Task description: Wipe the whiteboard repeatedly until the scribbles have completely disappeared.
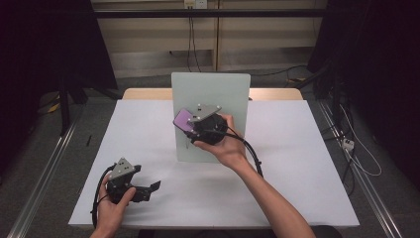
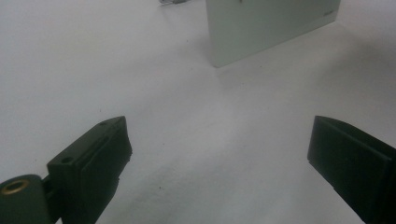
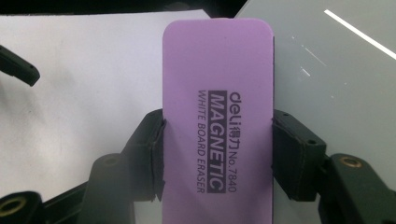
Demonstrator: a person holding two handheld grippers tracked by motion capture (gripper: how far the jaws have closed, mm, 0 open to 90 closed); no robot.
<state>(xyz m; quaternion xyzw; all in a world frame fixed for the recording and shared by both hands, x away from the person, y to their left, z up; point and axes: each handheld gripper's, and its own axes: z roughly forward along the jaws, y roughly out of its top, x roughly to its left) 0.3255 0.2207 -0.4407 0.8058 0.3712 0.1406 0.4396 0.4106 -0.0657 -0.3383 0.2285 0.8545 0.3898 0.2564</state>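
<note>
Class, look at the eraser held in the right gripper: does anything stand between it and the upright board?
Nothing visible does. The right gripper clamps the purple eraser right at the board; whether they touch is unclear.

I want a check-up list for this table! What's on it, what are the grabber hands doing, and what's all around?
Surface: white table cover, flat and bare.
Job's things: purple eraser printed "magnetic white board eraser"; pale whiteboard standing upright mid-table.
Clutter: nothing seen.
Grippers: right gripper shut on the eraser, held at the whiteboard's face; left gripper open, nothing between its jaws, low over the table's near left.
Cables: black cable trails from the right gripper; wires hang on the far wall.
Surroundings: dark curtains at both sides, grey floor.
</note>
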